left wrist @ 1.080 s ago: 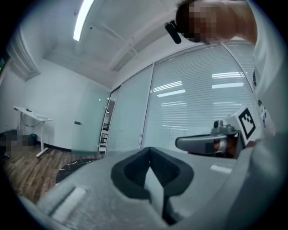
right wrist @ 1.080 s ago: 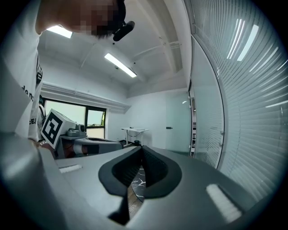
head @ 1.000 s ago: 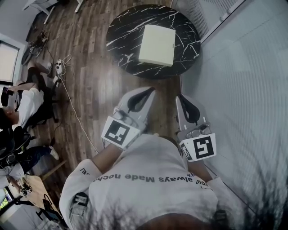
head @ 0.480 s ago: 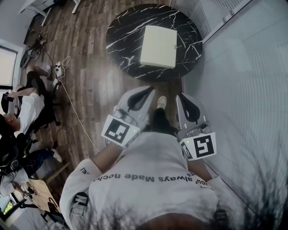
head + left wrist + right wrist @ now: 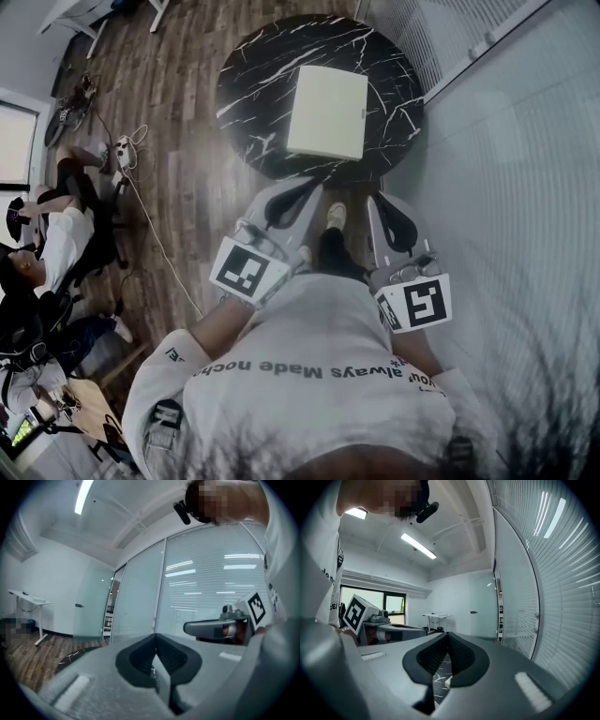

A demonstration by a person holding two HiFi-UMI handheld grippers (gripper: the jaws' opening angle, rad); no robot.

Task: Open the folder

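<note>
A closed cream folder (image 5: 326,112) lies flat on a round black marble table (image 5: 253,84), a little right of the table's middle. My left gripper (image 5: 313,187) is level with its tips at the table's near edge, jaws together and empty. My right gripper (image 5: 381,202) is beside it to the right, just short of the table, also shut and empty. In the left gripper view the left gripper (image 5: 155,636) has its pads meeting. In the right gripper view the right gripper (image 5: 448,635) is shut, and a corner of the folder (image 5: 447,682) shows through the slot below its tips.
A glass wall with blinds (image 5: 506,141) runs close along the right. On the wooden floor at the left lie cables and a power strip (image 5: 122,145), and a seated person (image 5: 42,234) is further left. My own shoe (image 5: 335,216) shows between the grippers.
Both grippers have moved forward toward the table, which now sits closer to their tips. A shoe has come into view between them. Both stay shut.
</note>
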